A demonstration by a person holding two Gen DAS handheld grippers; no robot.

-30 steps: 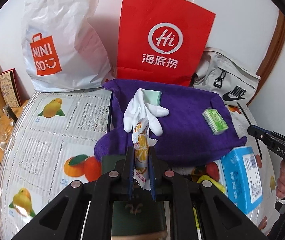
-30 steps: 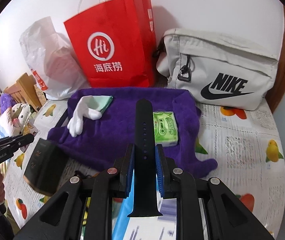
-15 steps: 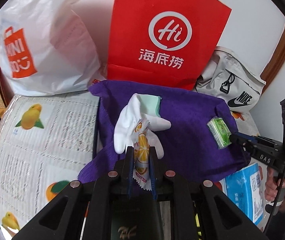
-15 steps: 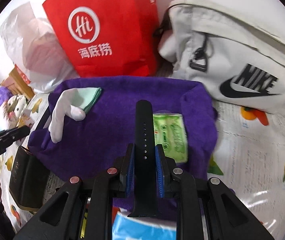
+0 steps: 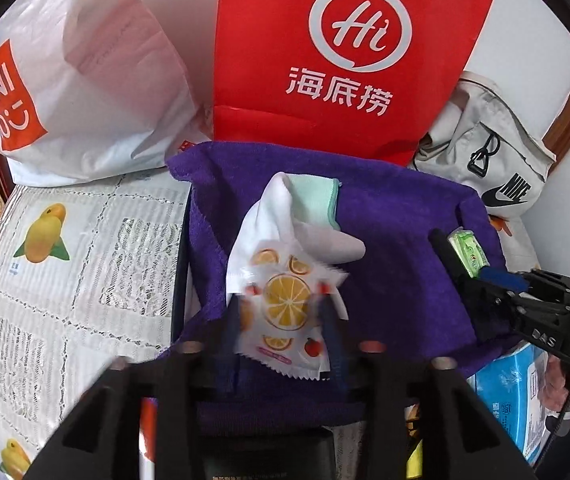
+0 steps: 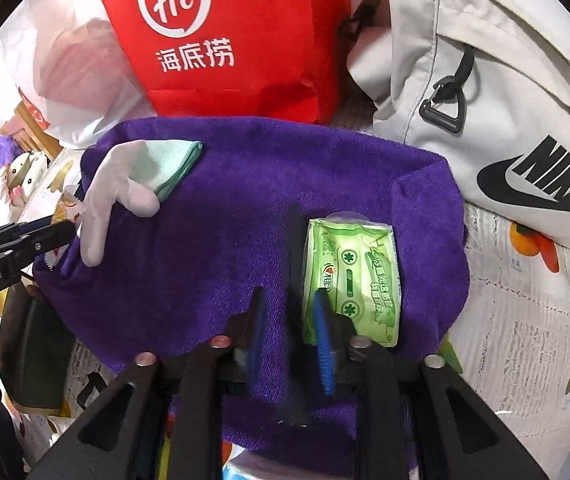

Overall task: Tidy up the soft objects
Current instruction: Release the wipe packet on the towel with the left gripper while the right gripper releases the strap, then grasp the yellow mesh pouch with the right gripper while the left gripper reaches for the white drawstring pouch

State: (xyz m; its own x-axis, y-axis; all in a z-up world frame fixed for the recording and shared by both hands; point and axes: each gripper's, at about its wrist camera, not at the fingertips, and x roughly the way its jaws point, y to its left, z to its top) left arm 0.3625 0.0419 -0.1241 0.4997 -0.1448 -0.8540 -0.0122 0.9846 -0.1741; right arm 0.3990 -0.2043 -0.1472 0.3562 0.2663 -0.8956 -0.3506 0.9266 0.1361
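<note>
Both jaws spread around packet (image 5: 285, 312), strap (image 6: 296, 280).

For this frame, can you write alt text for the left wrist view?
The left gripper, open, has an orange-print packet between its fingers, over a white glove on a purple towel. A red paper bag stands behind.

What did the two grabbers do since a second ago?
Both moved forward over the purple towel and opened: the left gripper let go of the orange-print packet, the right gripper released the black strap. The white glove and green tissue pack stayed put.
</note>
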